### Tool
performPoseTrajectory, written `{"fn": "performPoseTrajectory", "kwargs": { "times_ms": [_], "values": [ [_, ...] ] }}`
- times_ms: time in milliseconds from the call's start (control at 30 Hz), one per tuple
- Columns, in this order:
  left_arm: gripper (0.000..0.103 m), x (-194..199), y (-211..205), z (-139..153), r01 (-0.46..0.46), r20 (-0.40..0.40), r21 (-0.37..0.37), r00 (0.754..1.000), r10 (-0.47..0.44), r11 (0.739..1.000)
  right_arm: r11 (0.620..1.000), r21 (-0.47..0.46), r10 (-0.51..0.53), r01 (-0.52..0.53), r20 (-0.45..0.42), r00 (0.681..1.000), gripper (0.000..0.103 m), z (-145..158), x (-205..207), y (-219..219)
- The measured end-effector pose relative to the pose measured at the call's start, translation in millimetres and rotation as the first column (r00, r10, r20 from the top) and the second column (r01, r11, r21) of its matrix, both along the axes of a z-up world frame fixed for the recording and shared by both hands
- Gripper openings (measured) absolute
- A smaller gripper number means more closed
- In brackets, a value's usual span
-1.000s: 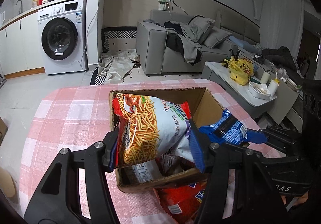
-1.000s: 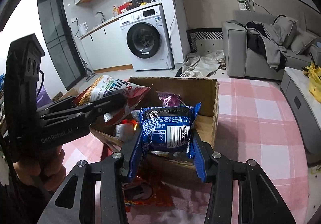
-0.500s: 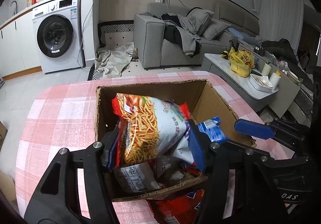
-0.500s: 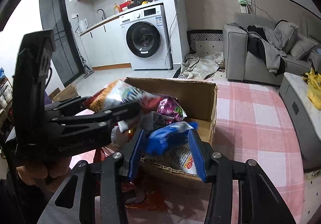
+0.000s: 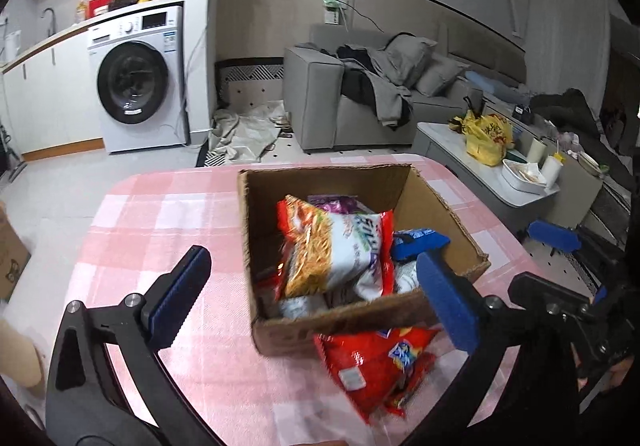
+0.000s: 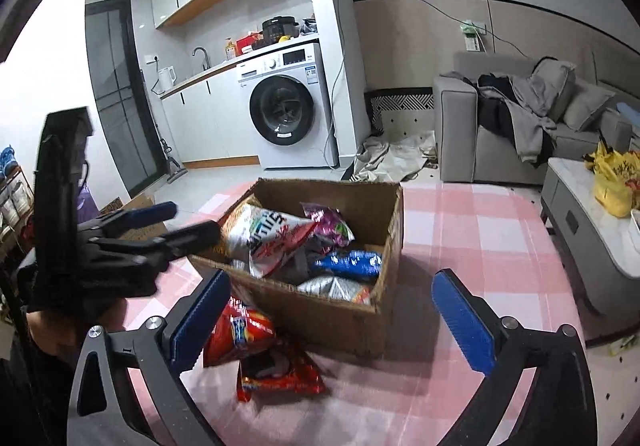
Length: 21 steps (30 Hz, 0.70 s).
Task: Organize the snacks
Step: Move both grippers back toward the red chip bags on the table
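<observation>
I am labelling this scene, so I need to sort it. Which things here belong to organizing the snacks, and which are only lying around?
Part of the job:
- cardboard box
- noodle snack bag in the box
- blue packet in the box
- red snack bags on the table, outside the box

Only lying around:
- washing machine
- sofa
- yellow bag
</observation>
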<state>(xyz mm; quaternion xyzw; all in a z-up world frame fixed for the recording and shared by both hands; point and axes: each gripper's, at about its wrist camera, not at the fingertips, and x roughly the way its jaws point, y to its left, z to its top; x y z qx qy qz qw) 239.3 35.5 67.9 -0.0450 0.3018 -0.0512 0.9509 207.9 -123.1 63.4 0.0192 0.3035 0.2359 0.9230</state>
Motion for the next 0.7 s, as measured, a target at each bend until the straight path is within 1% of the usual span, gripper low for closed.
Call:
{"fn": "performPoseTrajectory", "kwargs": {
  "times_ms": [67, 133, 233, 267, 300, 400, 500, 633, 700],
  "values": [
    [0.102, -12, 5, 1, -0.009, -0.002, -0.003, 1.000, 0.009, 1.000, 1.000, -0.009, -0.004, 0.003, -0.007, 1.000, 0.102, -2, -4, -2],
    [0.102, -25, 8, 3, -0.021, 0.001, 0.008, 1.000, 0.021, 1.000, 1.000, -0.013, -0.006, 0.006, -0.014, 1.000, 0.103, -6, -8, -3],
    [0.102, -43, 10, 4, -0.032, 0.006, 0.032, 0.999, 0.032, 0.999, 1.000, 0.011, -0.002, 0.003, -0.067, 0.998, 0.103, -13, -11, -7],
    [0.102, -46, 10, 4, -0.033, 0.003, 0.034, 0.999, 0.033, 0.999, 1.000, 0.013, 0.011, -0.009, -0.096, 0.995, 0.103, -15, -10, -6],
    [0.102, -53, 10, 3, -0.035, 0.001, 0.033, 0.999, 0.035, 0.999, 1.000, 0.005, 0.013, -0.012, -0.108, 0.994, 0.103, -15, -10, -4],
    [0.102, -61, 9, 0, -0.034, -0.010, 0.044, 0.999, 0.034, 0.998, 1.000, -0.015, 0.001, -0.003, -0.101, 0.995, 0.103, -18, -11, -5],
    [0.102, -68, 10, -7, -0.040, -0.024, 0.050, 0.999, 0.041, 0.998, 1.000, -0.017, 0.012, -0.014, -0.138, 0.990, 0.103, -24, -6, -5],
    [0.102, -67, 8, -15, -0.045, -0.041, 0.058, 0.998, 0.047, 0.997, 0.998, -0.050, 0.033, -0.042, -0.167, 0.985, 0.103, -35, -2, 1],
    [0.102, -66, 8, -21, -0.055, -0.049, 0.047, 0.997, 0.058, 0.997, 0.996, -0.067, 0.038, -0.052, -0.189, 0.981, 0.103, -43, 1, 6]
  ]
}}
